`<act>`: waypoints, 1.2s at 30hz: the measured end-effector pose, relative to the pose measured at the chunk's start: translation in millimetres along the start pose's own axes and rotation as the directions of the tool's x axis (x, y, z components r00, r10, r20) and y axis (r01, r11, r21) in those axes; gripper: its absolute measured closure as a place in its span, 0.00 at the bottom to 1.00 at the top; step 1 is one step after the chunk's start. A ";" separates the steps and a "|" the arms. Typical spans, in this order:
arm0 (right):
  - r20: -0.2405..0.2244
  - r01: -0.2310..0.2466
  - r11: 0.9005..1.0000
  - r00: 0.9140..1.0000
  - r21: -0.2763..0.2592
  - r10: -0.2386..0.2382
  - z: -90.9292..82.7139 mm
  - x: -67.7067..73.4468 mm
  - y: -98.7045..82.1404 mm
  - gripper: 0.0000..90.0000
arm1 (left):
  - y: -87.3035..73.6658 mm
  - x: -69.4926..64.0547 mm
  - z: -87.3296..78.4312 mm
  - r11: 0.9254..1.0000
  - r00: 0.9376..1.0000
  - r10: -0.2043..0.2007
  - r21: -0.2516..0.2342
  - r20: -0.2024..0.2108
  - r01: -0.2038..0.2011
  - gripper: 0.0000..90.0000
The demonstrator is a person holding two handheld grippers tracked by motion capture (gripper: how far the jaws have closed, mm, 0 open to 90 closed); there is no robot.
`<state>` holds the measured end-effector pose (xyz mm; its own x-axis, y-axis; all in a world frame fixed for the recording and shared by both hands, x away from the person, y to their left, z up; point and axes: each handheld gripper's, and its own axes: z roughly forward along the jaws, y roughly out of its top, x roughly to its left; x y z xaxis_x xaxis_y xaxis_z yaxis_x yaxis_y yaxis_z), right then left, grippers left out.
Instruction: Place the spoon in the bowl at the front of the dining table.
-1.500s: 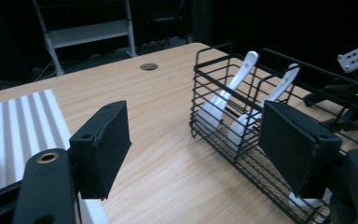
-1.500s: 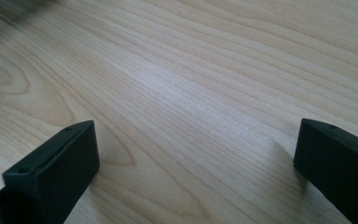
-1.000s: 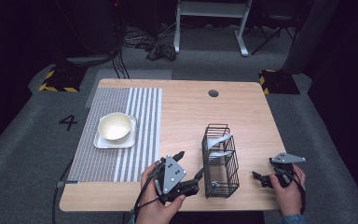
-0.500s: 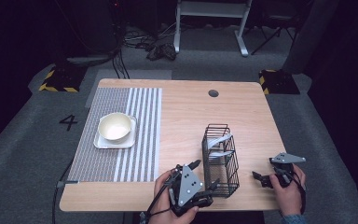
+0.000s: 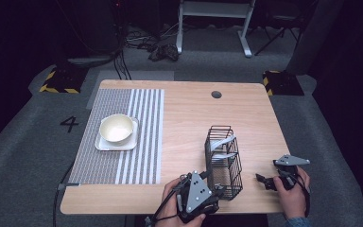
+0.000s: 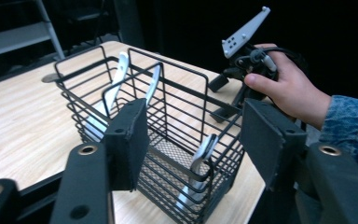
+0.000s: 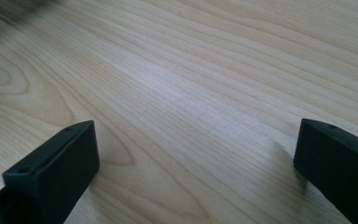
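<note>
Spreading under everything is the wooden table (image 5: 189, 113), pale grained and wide, with a small dark round hole (image 5: 216, 94) near its far edge. Across its left part lies a grey striped mat (image 5: 142, 137), and on that mat sits a square white plate (image 5: 101, 143) with a cream bowl (image 5: 116, 128) standing on it, well apart from my hands.

Next in size is the black wire basket (image 5: 223, 161), upright on the bare wood toward the near right of the table, between my two grippers. Pale flat utensil handles (image 6: 119, 77) lean inside it against its far wires, and another light piece (image 6: 200, 158) rests low in its near corner.

My left gripper (image 6: 193, 135) is at the near end of the basket, at the table's near edge in the high view (image 5: 216, 189). Its jaws have just been closing and now stand partly apart, about halfway, with the near corner of the basket in the space between them. One black pad (image 6: 128, 140) is close against the outer wires on its side; the other pad is off the wire, so I am not clamping the basket.

My right gripper (image 5: 262, 181) rests to the right of the basket, near but apart from it, low over the wood. Its jaws stand wide (image 7: 193, 154) with bare tabletop between them.
</note>
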<state>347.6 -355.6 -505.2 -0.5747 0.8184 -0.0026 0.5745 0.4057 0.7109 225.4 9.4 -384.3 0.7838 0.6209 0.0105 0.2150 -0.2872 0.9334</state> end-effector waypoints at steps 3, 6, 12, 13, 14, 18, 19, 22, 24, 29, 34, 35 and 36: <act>0.000 0.000 1.000 1.000 0.000 0.000 0.0 0.0 0.0 0.00 | -2.2 0.1 2.9 1.000 1.000 -0.004 0.011 0.011 0.004 0.50; 0.000 0.000 1.000 1.000 0.000 0.000 0.0 0.0 0.0 0.00 | -4.7 0.8 5.3 1.000 1.000 -0.010 0.023 0.016 0.009 0.51; 0.000 0.000 1.000 1.000 0.000 0.000 0.0 0.0 0.0 0.00 | -8.0 5.6 8.6 0.999 1.000 -0.021 0.032 0.007 0.021 0.55; 0.000 0.000 1.000 1.000 0.000 0.000 0.0 0.0 0.0 0.00 | -8.2 6.6 9.2 0.999 1.000 -0.023 0.030 0.003 0.023 0.55; 0.000 0.000 1.000 1.000 0.000 0.000 0.0 0.0 0.0 0.00 | -8.4 7.9 9.8 0.999 1.000 -0.025 0.029 0.003 0.025 0.56; 0.000 0.000 1.000 1.000 0.002 0.000 -0.2 0.1 -0.1 0.00 | -8.7 10.8 11.2 0.999 0.999 -0.042 0.029 0.013 0.042 0.56; 0.000 0.000 1.000 1.000 0.002 0.000 -0.2 0.1 -0.1 0.00 | -8.6 10.7 10.9 0.999 0.999 -0.042 0.028 0.012 0.042 0.57; 0.000 -0.003 1.000 1.000 0.002 0.003 -0.1 0.2 0.0 0.00 | -7.7 11.0 9.7 0.999 0.999 -0.041 0.017 0.016 0.041 0.60; 0.000 -0.003 1.000 1.000 0.002 0.003 -0.1 0.3 0.0 0.00 | -6.9 11.8 8.5 0.999 0.999 -0.041 0.012 0.017 0.040 0.62; 0.000 -0.002 1.000 1.000 0.001 0.002 -0.1 0.2 0.0 0.00 | -6.6 14.1 9.7 0.999 0.999 -0.037 0.012 0.026 0.037 0.70; 0.000 -0.002 1.000 1.000 0.001 0.002 -0.1 0.2 0.0 0.00 | -6.4 14.7 14.2 0.999 0.999 -0.030 0.024 0.036 0.029 0.78; 0.000 -0.002 1.000 1.000 0.001 0.002 -0.1 0.2 0.0 0.00 | -6.5 15.3 15.3 0.999 0.999 -0.029 0.026 0.035 0.028 0.79; -0.001 -0.001 1.000 1.000 0.003 0.001 -0.2 0.1 0.0 0.00 | -6.8 15.8 16.5 0.999 0.999 -0.028 0.031 0.036 0.027 0.80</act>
<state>347.5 -355.6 -505.0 -0.5745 0.8185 -0.0010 0.5768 0.4057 0.7090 246.0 9.1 -396.4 0.7981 0.6018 -0.0290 0.2540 -0.2924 0.9220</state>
